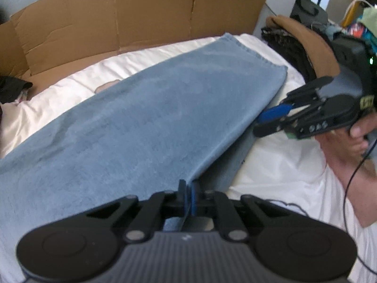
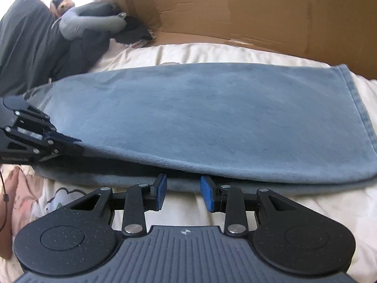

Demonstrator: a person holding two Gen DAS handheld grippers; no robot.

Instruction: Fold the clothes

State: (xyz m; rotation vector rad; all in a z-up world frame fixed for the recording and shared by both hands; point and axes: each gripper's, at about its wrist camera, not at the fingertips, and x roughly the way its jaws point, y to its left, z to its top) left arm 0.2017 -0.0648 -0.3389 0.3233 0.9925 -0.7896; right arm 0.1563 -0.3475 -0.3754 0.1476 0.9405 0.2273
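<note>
A blue denim garment (image 1: 165, 108) lies lengthwise across the white bed sheet (image 1: 282, 169), folded so that an upper layer rests on a lower one. My left gripper (image 1: 188, 186) is shut on the near edge of the upper layer, lifting it slightly. The right wrist view shows that same gripper (image 2: 76, 142) pinching the garment (image 2: 212, 113) at the left. My right gripper (image 2: 183, 188) stands open, its blue pads (image 2: 207, 195) just short of the lower layer's edge, with nothing pressed between them. In the left wrist view it (image 1: 266, 120) sits at the garment's right edge, held by a hand.
A flattened cardboard box (image 1: 117, 18) stands along the far side of the bed. A pile of dark and brown clothes (image 1: 299, 44) lies at the right. A dark pillow (image 2: 30, 47) and a grey cushion (image 2: 89, 21) lie at the far left. A thin black cable (image 1: 348, 188) hangs by the arm.
</note>
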